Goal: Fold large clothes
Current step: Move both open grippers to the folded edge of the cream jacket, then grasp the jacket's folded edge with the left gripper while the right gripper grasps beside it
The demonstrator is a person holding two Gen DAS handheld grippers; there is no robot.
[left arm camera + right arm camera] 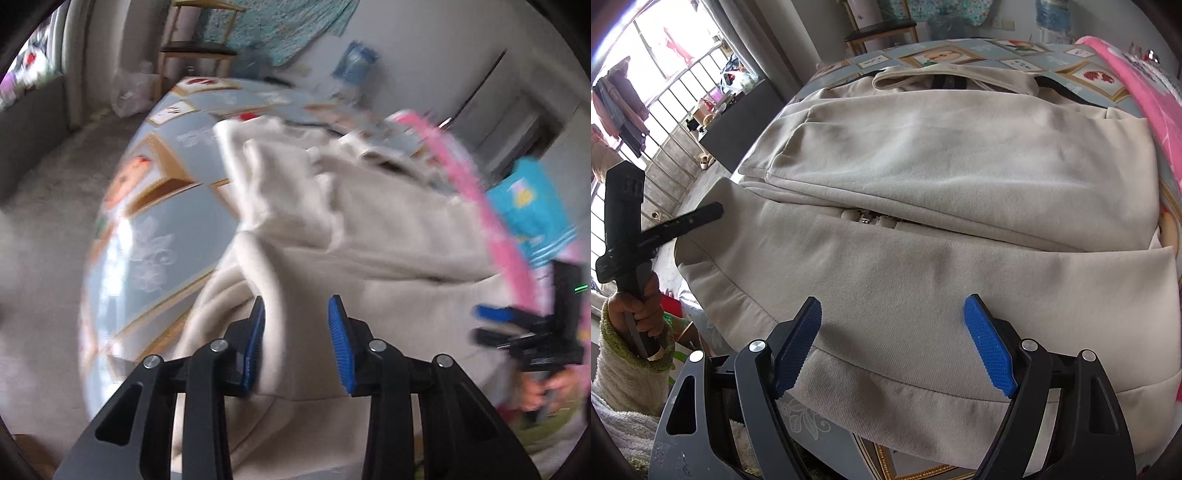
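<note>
The beige jacket (942, 177) lies spread on a bench covered by a blue patterned cloth (177, 206), directly ahead of both tongs; no brand, label or writing can be read. The left tongs (297, 343) stand partly closed around a raised fold of the jacket, only one pad clearly touching. The right tongs (894, 343) gape wide above its hem, empty.
</note>
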